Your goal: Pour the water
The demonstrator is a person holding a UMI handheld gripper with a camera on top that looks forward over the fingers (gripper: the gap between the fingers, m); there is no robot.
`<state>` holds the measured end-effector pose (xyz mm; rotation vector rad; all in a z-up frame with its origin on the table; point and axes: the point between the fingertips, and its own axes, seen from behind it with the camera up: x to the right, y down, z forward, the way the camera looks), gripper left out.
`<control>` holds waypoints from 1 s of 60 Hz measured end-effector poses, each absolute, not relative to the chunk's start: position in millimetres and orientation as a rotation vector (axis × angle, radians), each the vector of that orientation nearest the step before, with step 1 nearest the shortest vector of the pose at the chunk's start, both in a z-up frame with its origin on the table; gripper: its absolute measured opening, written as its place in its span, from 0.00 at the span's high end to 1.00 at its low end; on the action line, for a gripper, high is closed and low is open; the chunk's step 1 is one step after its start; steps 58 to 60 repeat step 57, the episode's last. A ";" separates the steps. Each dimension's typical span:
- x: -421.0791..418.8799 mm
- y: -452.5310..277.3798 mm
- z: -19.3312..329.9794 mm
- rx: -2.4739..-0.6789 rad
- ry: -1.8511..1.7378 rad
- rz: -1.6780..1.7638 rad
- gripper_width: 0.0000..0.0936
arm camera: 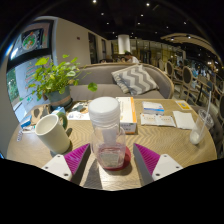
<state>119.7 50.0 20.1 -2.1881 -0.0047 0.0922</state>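
A clear bottle [107, 135] with a white cap and a pinkish base stands upright on the wooden table [150, 140]. It stands between the fingers of my gripper [111, 163], which is open, with a small gap showing at each side of the bottle. The magenta pads [76, 160] flank its lower part. A pale mug [50, 133] stands to the left of the bottle, handle toward the back. A small clear glass [197, 131] stands far to the right near the table's edge.
A potted green plant [54, 78] stands behind the mug. Open books and papers [160, 112] lie beyond the bottle to the right. A sofa with a striped cushion [134, 79] sits behind the table.
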 end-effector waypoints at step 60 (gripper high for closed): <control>39.8 -210.9 230.6 -2.222 0.013 -0.089 0.09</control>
